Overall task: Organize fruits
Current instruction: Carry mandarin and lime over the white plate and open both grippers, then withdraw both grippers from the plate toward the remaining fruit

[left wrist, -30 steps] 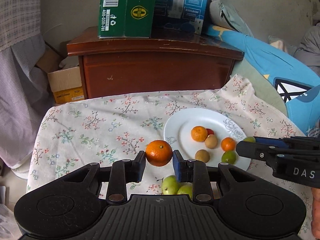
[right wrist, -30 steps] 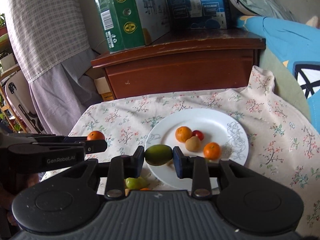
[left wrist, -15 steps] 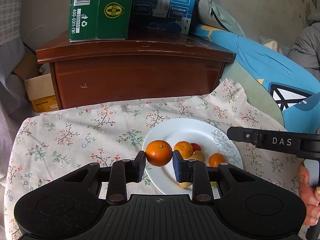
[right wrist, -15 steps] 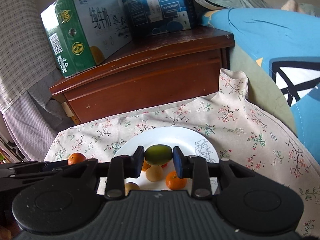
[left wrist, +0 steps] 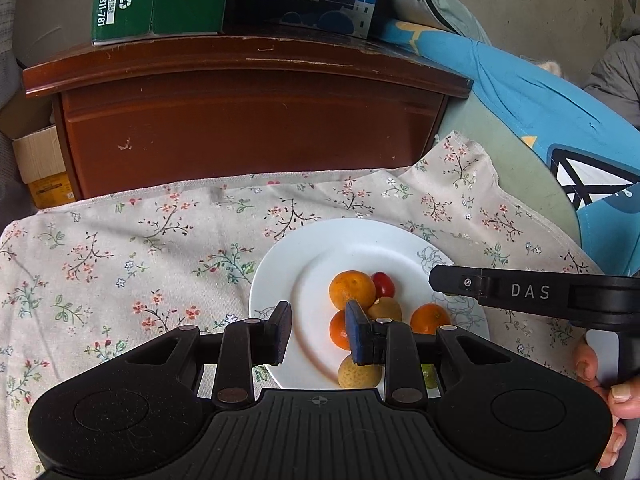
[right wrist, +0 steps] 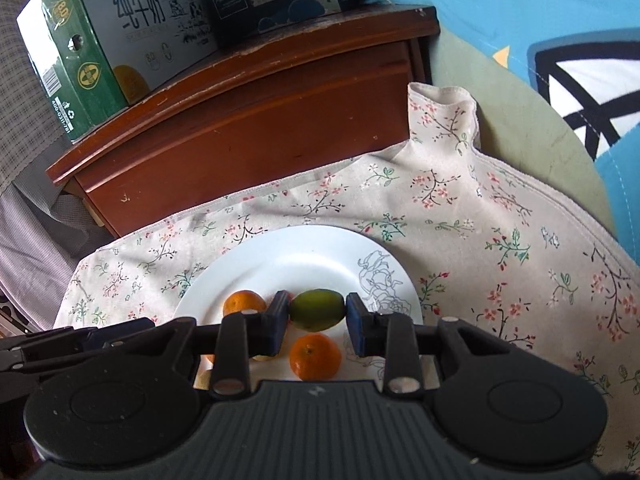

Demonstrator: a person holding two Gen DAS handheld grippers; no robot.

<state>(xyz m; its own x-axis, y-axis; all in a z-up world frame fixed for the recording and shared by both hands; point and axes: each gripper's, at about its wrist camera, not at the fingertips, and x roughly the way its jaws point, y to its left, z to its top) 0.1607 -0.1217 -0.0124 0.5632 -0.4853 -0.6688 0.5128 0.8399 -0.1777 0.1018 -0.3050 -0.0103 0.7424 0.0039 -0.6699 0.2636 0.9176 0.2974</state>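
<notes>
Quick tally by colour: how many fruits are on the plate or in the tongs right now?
Orange fruits: 3, all on the plate
Red fruit: 1
Tan fruits: 2
Green fruits: 2, one held in the right tongs, one on the plate's near edge
Total: 8

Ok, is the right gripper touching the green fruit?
Touching. In the right wrist view the right gripper has both jaws pressed on the green fruit, no gap.

The left gripper (left wrist: pixel 318 334) hides part of a yellowish fruit (left wrist: pixel 354 374) and an orange (left wrist: pixel 339 330)
</notes>
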